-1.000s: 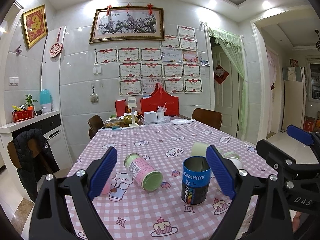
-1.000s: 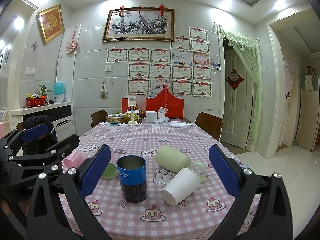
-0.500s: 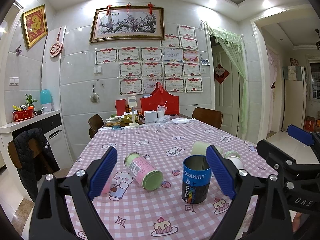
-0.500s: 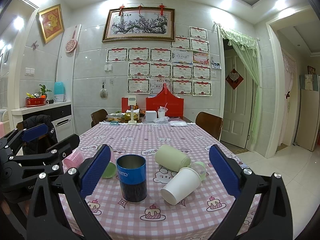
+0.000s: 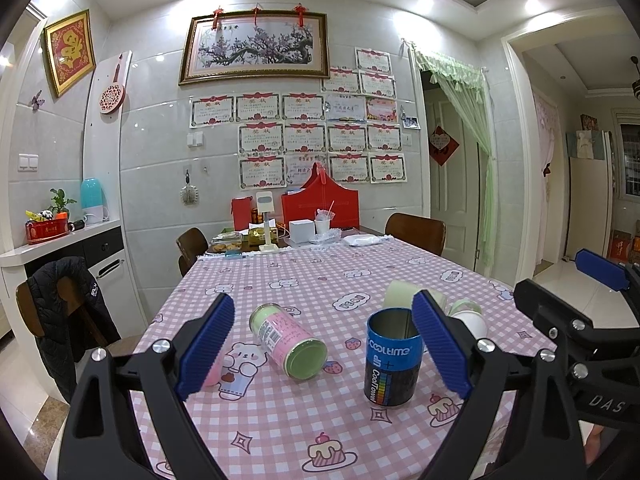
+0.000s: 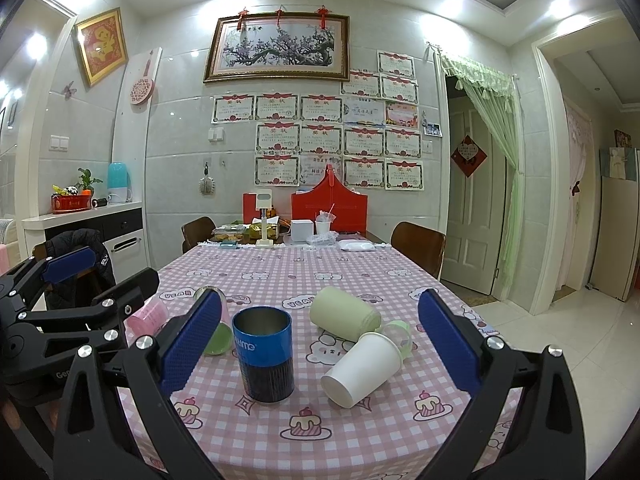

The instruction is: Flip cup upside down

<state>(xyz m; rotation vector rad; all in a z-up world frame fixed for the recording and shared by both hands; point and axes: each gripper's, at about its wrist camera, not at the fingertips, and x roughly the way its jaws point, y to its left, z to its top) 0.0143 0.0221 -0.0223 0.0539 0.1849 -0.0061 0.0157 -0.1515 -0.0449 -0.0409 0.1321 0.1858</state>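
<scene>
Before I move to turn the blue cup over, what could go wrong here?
1. The blue cup stands upright with the white paper cup lying close on its right side; a wide right claw could knock it and make it roll.
2. The pink and green can lies on its side near the left claw; a bump may roll it toward the table edge.
3. Both claws are open and hold nothing, so a weak grip could drop the cup mid-turn.

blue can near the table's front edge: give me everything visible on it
The blue can is a metal-looking cylinder, standing upright with its mouth open to the top and a bare silvery inside. A bright blue upper band reads "COOLTIME"; the lower body is black with vertical "CoolTowel" lettering and a strip of coloured bars. It rests on the pink checked tablecloth, apart from the cups lying around it. Nothing grips or touches it.
</scene>
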